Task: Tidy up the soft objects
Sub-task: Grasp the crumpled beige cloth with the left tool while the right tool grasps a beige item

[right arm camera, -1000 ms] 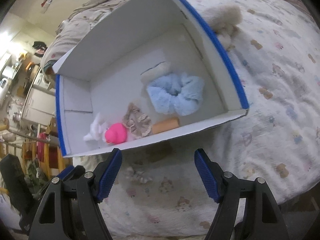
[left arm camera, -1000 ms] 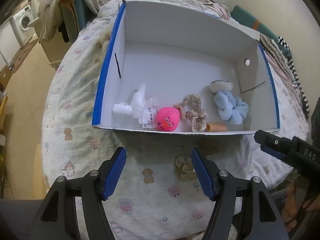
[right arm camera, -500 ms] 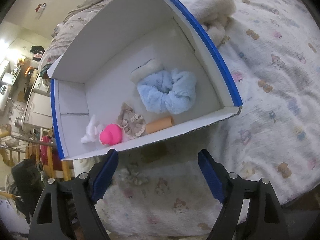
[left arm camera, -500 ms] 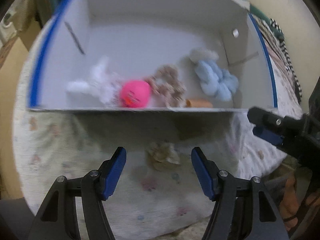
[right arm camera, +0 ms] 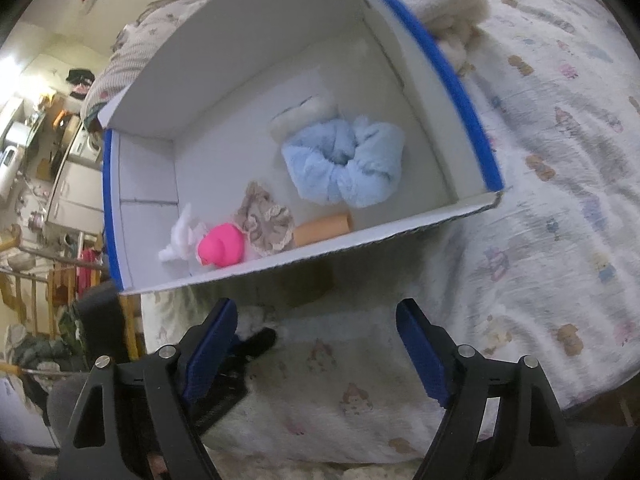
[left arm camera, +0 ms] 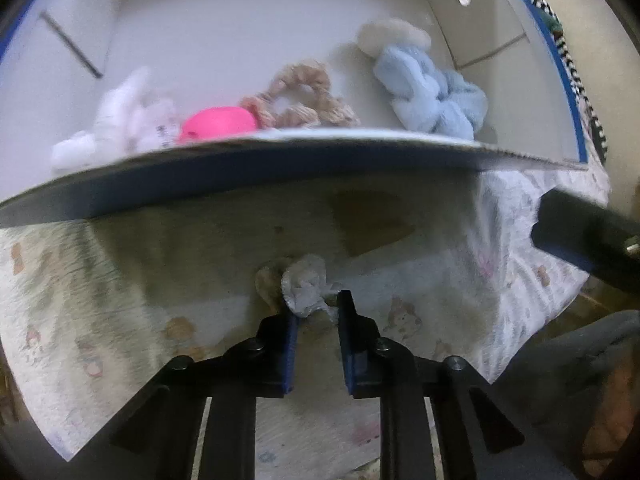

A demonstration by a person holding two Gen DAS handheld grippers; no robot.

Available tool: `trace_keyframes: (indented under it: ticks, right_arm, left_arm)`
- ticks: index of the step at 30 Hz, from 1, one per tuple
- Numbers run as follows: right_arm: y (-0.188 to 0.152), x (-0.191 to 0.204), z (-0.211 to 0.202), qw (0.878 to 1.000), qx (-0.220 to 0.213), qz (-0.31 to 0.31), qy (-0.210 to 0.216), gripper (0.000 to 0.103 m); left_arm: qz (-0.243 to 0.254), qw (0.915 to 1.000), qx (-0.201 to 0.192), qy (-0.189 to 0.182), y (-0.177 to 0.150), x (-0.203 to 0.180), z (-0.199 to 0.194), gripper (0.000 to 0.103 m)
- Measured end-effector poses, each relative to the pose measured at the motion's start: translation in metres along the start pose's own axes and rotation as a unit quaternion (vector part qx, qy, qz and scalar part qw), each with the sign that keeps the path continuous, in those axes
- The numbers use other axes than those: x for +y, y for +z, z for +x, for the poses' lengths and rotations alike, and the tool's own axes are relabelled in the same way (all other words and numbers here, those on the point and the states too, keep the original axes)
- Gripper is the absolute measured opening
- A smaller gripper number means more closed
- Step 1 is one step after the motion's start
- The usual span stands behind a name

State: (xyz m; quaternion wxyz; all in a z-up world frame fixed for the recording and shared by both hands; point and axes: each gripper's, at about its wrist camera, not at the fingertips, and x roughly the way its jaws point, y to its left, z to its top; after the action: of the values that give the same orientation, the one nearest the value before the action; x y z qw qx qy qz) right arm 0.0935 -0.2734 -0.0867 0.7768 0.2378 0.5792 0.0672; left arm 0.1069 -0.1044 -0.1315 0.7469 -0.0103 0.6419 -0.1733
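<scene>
A second ago the left gripper (left arm camera: pixel 316 312) hung wide open above the bedspread; now it has dropped close to the cloth and its blue pads have come together on the small beige scrunchie (left arm camera: pixel 302 286), which bunches up between the tips just this side of the box's near wall. The white box (left arm camera: pixel 280 148) fills far more of that view than before. The right gripper (right arm camera: pixel 316 340) has barely shifted: its jaws stand wide apart with nothing between them, over the printed bedspread (right arm camera: pixel 540 240).

Inside the box, along the near wall from left to right, lie a white plush toy (left arm camera: pixel 120 120), a pink rubber duck (left arm camera: pixel 218 124), a tan lace scrunchie (left arm camera: pixel 300 98) and a pale blue fluffy scrunchie (left arm camera: pixel 432 96); an orange tube (right arm camera: pixel 324 228) sits against the near wall beside the blue one. A cream fluffy piece (left arm camera: pixel 394 34) lies just beyond the blue scrunchie.

The far half of the box floor is bare. The blue-edged near rim stands directly above the gripped scrunchie, close to it. The right gripper's finger (left arm camera: pixel 584 236) juts in to the right of the left one, apart from it.
</scene>
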Motion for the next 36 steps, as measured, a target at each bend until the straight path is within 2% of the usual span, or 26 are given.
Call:
trace_keyframes:
  ticks: [5, 11, 19, 22, 25, 29, 36]
  right_arm:
    - [-0.003, 0.008, 0.024, 0.999, 0.029, -0.027, -0.019, 0.087]
    - [-0.003, 0.026, 0.059, 0.995, 0.044, -0.072, -0.056, 0.087]
    - [0.001, 0.057, 0.100, 0.985, 0.051, -0.132, -0.097, 0.085]
    - [-0.002, 0.065, 0.116, 0.980, 0.061, -0.156, -0.108, 0.074]
    - [-0.005, 0.069, 0.119, 0.974, 0.051, -0.180, -0.130, 0.047]
    - [-0.006, 0.067, 0.113, 0.974, 0.050, -0.182, -0.125, 0.010]
    - [-0.004, 0.054, 0.086, 0.980, 0.035, -0.170, -0.099, 0.008]
  left_arm:
    - [-0.014, 0.9993, -0.033, 0.009, -0.004, 0.017, -0.026, 0.015]
    - [-0.040, 0.9965, -0.070, 0.022, -0.012, 0.045, -0.055, 0.015]
    - [-0.068, 0.9932, -0.088, 0.035, -0.026, 0.079, -0.075, 0.015]
    - [-0.072, 0.9916, -0.098, 0.046, -0.027, 0.087, -0.081, 0.015]
    - [-0.079, 0.9909, -0.098, 0.049, -0.029, 0.095, -0.083, 0.015]
    - [-0.079, 0.9905, -0.099, 0.052, -0.028, 0.093, -0.080, 0.015]
    - [-0.071, 0.9902, -0.105, 0.058, -0.025, 0.081, -0.078, 0.015]
